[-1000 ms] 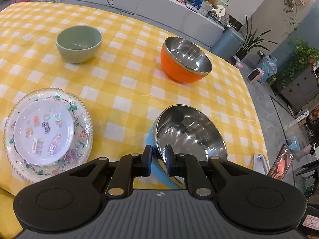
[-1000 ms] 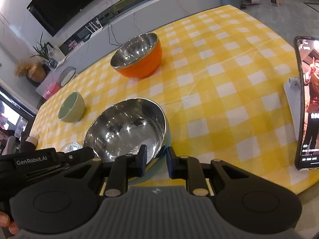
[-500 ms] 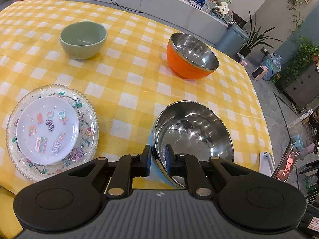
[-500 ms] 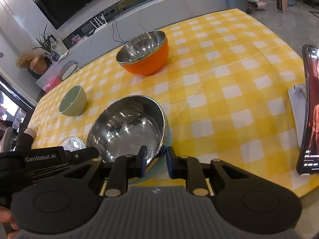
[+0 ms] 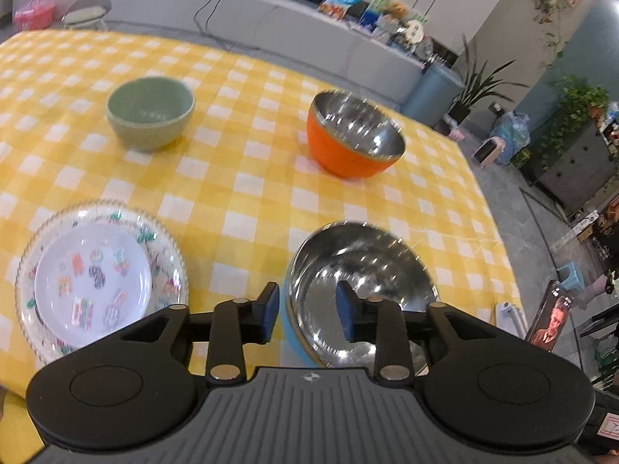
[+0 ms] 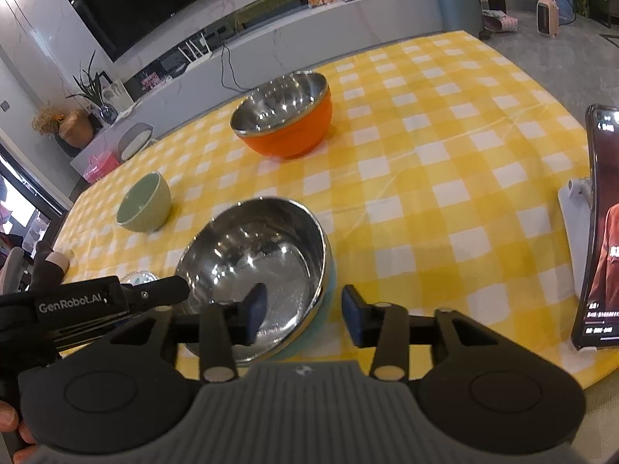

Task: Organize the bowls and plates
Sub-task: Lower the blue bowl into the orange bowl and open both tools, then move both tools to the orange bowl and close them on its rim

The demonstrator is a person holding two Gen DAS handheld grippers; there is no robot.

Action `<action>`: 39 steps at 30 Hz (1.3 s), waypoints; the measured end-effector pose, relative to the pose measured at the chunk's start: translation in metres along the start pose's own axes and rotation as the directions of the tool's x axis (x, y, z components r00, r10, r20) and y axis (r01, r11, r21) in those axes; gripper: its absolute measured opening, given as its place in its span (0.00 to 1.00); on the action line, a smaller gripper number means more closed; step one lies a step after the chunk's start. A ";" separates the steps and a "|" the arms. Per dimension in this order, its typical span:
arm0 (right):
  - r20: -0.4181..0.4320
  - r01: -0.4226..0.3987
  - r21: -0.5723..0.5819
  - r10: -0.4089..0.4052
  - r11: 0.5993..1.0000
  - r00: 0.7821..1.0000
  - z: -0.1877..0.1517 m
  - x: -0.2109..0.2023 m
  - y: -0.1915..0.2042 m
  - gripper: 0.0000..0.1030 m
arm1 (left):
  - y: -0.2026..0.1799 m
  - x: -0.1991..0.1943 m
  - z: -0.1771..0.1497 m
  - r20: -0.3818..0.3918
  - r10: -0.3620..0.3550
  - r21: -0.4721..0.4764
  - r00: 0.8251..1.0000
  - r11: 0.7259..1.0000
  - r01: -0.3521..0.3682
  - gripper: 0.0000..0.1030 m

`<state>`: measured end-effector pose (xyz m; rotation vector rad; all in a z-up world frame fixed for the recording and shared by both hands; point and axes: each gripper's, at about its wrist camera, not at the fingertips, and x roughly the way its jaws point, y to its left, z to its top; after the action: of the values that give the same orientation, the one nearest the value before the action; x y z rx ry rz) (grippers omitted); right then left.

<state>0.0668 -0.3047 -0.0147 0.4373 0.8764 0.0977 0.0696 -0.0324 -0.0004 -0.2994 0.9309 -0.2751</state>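
One steel-lined blue bowl (image 5: 359,282) sits upright, shiny inside.

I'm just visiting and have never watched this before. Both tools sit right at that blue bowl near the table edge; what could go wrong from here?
1. Both tools have just been opening, and the blue bowl's rim sits between the fingers of the left tool and the right tool. Pulling away carelessly could catch it.
2. The bowl sits near the table's front edge, so a nudge might push it off.
3. The phone stands propped close by and could be knocked.
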 end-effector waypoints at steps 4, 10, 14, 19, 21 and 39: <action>0.084 -0.008 -0.004 0.009 1.000 0.996 0.002 -0.010 0.001 0.50 | -0.002 -0.007 0.005 0.072 0.001 0.035 0.997 0.999 -0.004 0.44; 0.170 -0.073 0.012 0.070 0.997 0.983 0.013 -0.011 -0.002 0.55 | -0.003 -0.011 0.017 0.150 0.037 0.074 0.988 0.996 -0.048 0.45; 0.225 -0.019 -0.037 0.026 0.999 0.974 0.027 -0.005 0.003 0.60 | -0.009 -0.013 0.027 0.207 0.043 0.138 0.977 0.988 -0.073 0.45; 0.252 0.023 -0.015 -0.018 1.000 0.968 0.045 0.007 0.000 0.60 | -0.013 -0.012 0.044 0.223 0.021 0.165 0.975 0.984 -0.059 0.45; 0.258 0.013 0.009 -0.014 1.000 0.966 0.053 0.012 -0.005 0.60 | -0.016 -0.009 0.052 0.235 0.029 0.185 0.972 0.980 -0.074 0.45; 0.201 0.075 -0.035 -0.067 0.997 0.977 0.130 0.081 -0.003 0.53 | -0.030 0.067 0.114 0.112 -0.009 0.275 0.994 0.961 -0.022 0.50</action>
<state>0.2179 -0.3291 -0.0020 0.3687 0.6904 0.0062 0.1982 -0.0687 0.0248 -0.0539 0.7703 -0.3742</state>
